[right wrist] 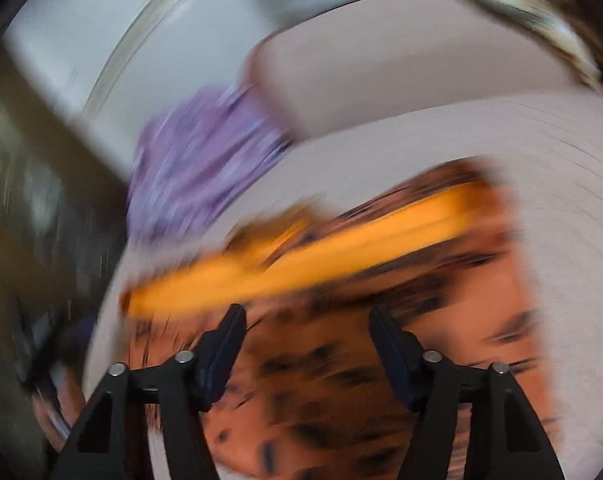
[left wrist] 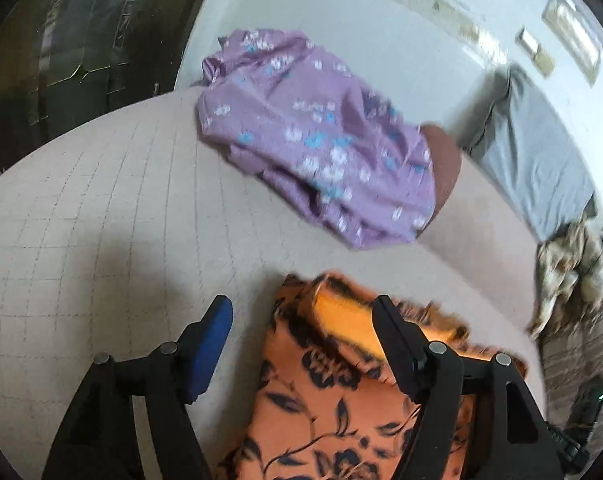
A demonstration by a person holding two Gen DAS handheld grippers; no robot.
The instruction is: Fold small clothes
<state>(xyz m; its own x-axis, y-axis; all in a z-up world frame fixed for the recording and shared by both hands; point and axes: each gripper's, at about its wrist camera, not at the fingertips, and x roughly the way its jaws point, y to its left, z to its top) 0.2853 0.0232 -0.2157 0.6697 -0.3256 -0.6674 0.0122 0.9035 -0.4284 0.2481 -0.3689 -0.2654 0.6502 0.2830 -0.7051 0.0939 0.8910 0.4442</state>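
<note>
The cloth (left wrist: 333, 400) near the front edge of the bed (left wrist: 101, 220) was orange with a dark navy flower-and-leaf print and a plain yellow-orange band. The garment (left wrist: 313, 140) toward the far edge was lilac with white and sky-blue blossoms. The bed cover was pale beige with a thin grid of lines. The left gripper (left wrist: 301, 340) was black with blue pads (left wrist: 209, 352).

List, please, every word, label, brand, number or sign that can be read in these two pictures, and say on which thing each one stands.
None: no text can be read in either view.
orange floral garment: printed flowers only, no label showing.
purple floral garment: flower pattern only.
gridded mat: plain lines, no numbers.
framed items on the wall: too small and blurred to read.
Right wrist view: too blurred for any text.
</note>
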